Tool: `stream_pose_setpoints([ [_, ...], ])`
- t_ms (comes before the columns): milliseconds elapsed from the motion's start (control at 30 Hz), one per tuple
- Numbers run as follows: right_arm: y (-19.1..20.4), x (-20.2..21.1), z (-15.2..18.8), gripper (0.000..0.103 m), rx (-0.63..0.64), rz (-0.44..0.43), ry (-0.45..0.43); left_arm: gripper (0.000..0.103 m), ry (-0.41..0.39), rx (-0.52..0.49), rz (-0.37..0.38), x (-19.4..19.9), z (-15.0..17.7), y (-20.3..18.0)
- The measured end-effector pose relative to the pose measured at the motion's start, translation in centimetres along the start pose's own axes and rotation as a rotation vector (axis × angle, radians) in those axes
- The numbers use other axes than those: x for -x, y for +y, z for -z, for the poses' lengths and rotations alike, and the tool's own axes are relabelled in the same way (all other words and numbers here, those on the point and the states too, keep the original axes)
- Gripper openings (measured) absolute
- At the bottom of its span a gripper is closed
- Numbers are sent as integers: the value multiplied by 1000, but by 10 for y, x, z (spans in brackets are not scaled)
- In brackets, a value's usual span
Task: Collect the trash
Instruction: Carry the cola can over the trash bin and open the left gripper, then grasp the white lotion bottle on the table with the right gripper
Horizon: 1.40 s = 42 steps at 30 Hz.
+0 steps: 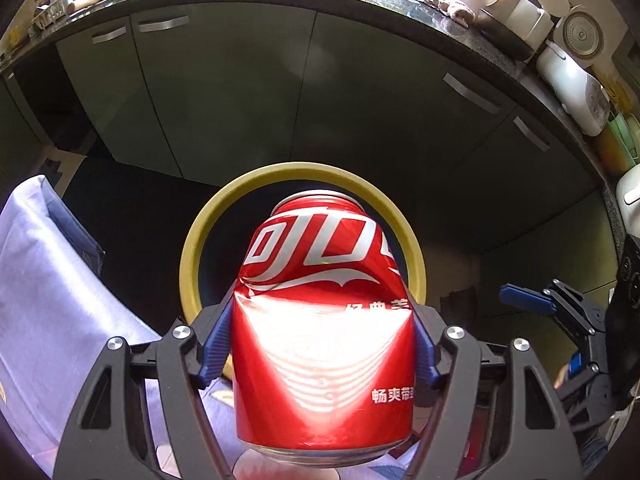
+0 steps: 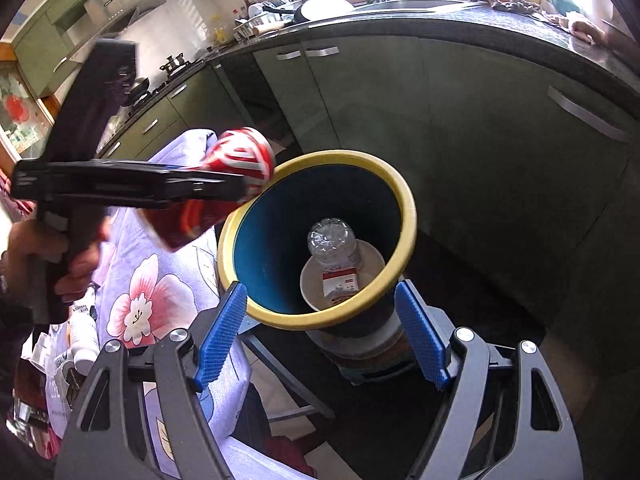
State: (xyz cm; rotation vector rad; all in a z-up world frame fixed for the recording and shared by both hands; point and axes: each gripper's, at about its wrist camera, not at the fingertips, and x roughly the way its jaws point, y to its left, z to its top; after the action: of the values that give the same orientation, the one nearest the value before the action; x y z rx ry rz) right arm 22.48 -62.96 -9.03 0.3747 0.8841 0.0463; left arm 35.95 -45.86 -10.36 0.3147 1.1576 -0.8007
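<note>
Gripping a dented red soda can [image 1: 324,332] between both blue pads [image 1: 218,344], left gripper [image 1: 322,344] — jaws closed against the can's sides, crease visible across the upper body. Held the can tilted, top end toward the yellow-rimmed bin [image 1: 200,248], just above and beside the rim on the bin's left edge as seen from the right wrist view; can [image 2: 236,164] not yet inside. Positioned right gripper [image 2: 322,332] with jaws spread wide, blue pads [image 2: 222,332] flanking the bin [image 2: 404,196] on either side, touching nothing visibly; whether the pads contacted the bin wall could not be told. Contained within the bin: a clear plastic bottle [image 2: 334,248], lying base-up with a red-and-white label, resting in a white bowl-like container [image 2: 372,260] at the bottom. Stood beside the bin, at left — a surface draped in a lilac floral cloth [image 2: 140,300]. Ran behind, a dark countertop [image 2: 480,28] over green cabinet doors [image 2: 360,92], crowded with dishes and cookware.
</note>
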Motion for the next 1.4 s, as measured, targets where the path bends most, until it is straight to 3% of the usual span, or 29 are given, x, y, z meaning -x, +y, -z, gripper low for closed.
stream_pose_setpoints([
  [167,-1,4,2,76,-9,0,-5,71,-27,9,-18,-2,-7,3],
  [400,18,4,4,76,26,-24,-2,77,-137,29,35,81,36,13],
  [700,95,-5,13,76,185,-132,34,89,-382,162,-51,222,168,42],
  [867,166,-17,25,76,332,-244,93,91,-440,293,-140,268,254,64],
  [1067,256,-35,58,76,532,-365,204,91,-477,426,-242,292,343,87],
  [1300,310,-60,84,73,663,-338,272,91,-510,524,-266,294,408,98],
  [1400,317,-69,90,66,684,-327,295,92,-506,528,-270,291,419,94],
])
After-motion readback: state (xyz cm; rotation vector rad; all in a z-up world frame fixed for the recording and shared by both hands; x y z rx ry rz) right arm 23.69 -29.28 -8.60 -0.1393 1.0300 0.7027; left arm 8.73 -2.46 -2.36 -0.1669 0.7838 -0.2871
